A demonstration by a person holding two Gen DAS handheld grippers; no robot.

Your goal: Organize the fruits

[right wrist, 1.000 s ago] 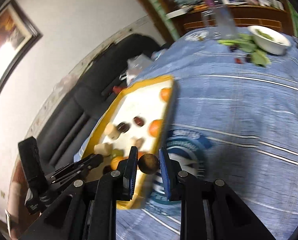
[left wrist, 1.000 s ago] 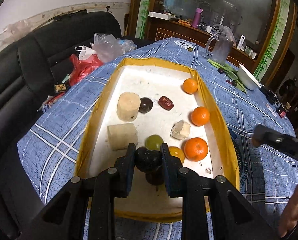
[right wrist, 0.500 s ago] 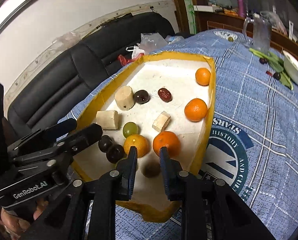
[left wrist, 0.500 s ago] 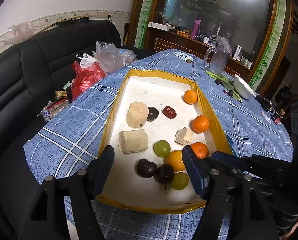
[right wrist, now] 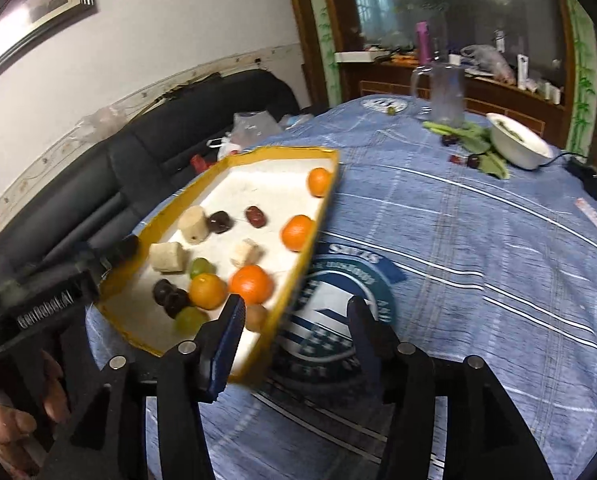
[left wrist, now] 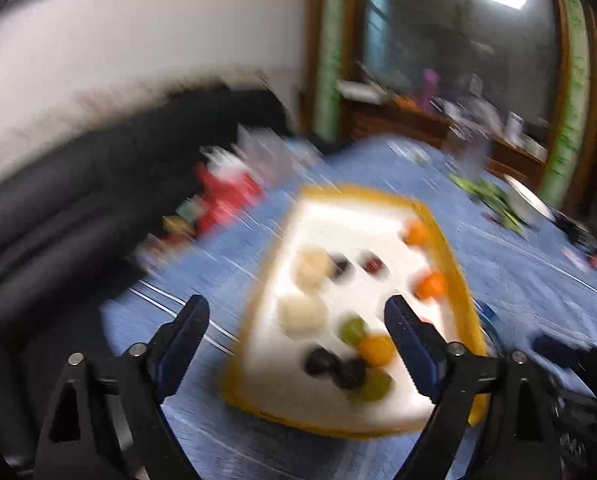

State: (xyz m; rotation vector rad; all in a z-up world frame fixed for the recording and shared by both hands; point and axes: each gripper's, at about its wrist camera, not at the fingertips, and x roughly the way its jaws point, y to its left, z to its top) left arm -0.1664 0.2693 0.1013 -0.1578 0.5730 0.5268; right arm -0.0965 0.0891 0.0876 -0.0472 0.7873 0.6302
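Opening, both tongs have released fruit into the tray [right wrist: 322, 216].

Table under blue plaid cloth [right wrist: 478, 240]. On it: yellow-rimmed tray [right wrist: 298, 268] of fruit, clear jug [right wrist: 446, 96], white bowl [right wrist: 518, 144], green leaves [right wrist: 474, 138].

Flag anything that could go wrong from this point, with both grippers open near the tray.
1. The small brown fruit lies right by the left finger of the right gripper, whose jaws are opening; it may get nudged.
2. That finger sits over the yellow tray wall and could catch it.
3. The left wrist view is motion-blurred, so the empty left gripper could clip the tray.
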